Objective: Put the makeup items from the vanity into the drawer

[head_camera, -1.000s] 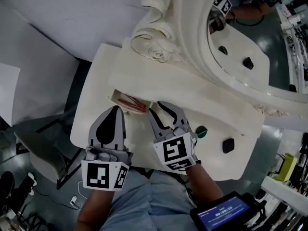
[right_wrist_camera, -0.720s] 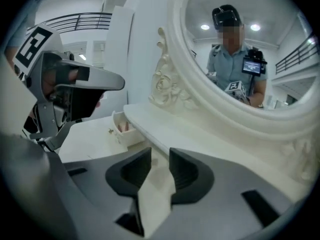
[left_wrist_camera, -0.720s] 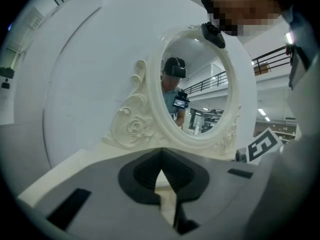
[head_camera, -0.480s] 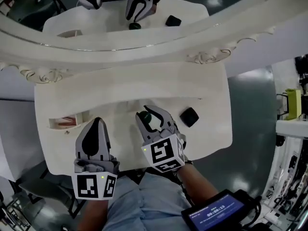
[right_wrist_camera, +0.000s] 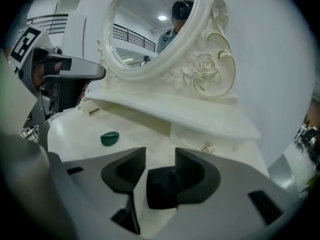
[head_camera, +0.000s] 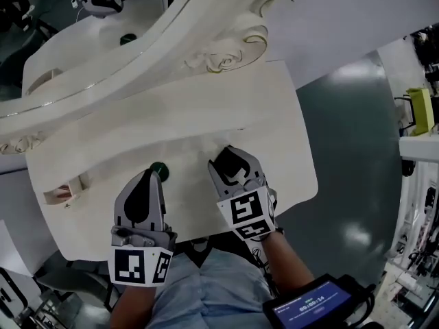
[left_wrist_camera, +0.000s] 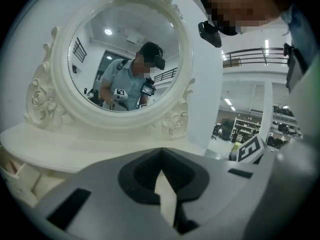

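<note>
A small black makeup case (head_camera: 232,164) (right_wrist_camera: 162,186) lies on the white vanity top (head_camera: 274,115). It sits between the jaws of my right gripper (head_camera: 230,153) (right_wrist_camera: 160,156), which have just been opening. The case rests against the right jaw, with a gap to the left one. A green round item (head_camera: 159,171) (right_wrist_camera: 109,138) lies on the top just beyond the tip of my left gripper (head_camera: 148,175) (left_wrist_camera: 161,151). That gripper is shut and holds nothing. The open drawer (head_camera: 58,194), with something red inside, is at the vanity's far left.
The ornate oval mirror frame (head_camera: 206,46) (left_wrist_camera: 120,119) and a raised shelf (right_wrist_camera: 175,114) stand behind the work area. The vanity's right edge (head_camera: 305,163) is close to my right gripper, with grey floor beyond. A screen device (head_camera: 309,307) hangs at the person's waist.
Both grippers have moved right along the vanity. The right gripper's jaws were around the green item; that item now lies free on the top, and the wider jaws straddle the black case.
</note>
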Action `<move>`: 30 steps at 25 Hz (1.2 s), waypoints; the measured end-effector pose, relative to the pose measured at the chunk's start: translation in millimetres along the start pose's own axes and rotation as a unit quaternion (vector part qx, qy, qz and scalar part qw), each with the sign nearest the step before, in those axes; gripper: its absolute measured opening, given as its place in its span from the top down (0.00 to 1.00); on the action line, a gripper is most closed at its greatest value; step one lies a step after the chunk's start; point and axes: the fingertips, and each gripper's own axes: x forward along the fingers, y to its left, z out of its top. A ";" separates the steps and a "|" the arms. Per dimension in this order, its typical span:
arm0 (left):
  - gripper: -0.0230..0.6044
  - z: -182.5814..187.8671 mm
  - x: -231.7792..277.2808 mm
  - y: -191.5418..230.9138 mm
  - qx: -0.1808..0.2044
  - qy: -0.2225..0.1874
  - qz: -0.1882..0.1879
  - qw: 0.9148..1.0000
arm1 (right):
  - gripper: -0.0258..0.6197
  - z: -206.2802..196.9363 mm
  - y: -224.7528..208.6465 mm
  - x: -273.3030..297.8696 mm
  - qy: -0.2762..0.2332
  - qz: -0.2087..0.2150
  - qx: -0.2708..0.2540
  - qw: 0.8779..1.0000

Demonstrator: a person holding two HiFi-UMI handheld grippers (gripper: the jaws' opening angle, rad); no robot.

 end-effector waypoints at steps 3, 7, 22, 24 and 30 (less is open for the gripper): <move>0.97 -9.8 12.1 -13.3 0.000 0.013 -0.002 1.000 | 0.61 -16.6 -6.3 3.0 0.013 0.017 0.005 1.000; 0.97 -18.0 23.5 -25.9 0.000 0.026 -0.003 1.000 | 0.53 -30.1 -11.1 6.4 0.017 0.035 0.012 0.999; 0.97 -33.4 43.2 -34.3 -0.011 0.046 0.008 0.999 | 0.45 -39.0 -4.6 5.6 0.003 0.107 -0.007 0.994; 0.97 -34.3 44.5 -34.1 -0.012 0.047 0.009 0.999 | 0.45 -40.4 -4.3 6.5 0.009 0.107 -0.030 0.994; 0.97 -34.7 46.9 -34.3 -0.014 0.045 0.011 0.999 | 0.45 -39.7 -4.5 11.1 0.015 0.106 -0.053 0.993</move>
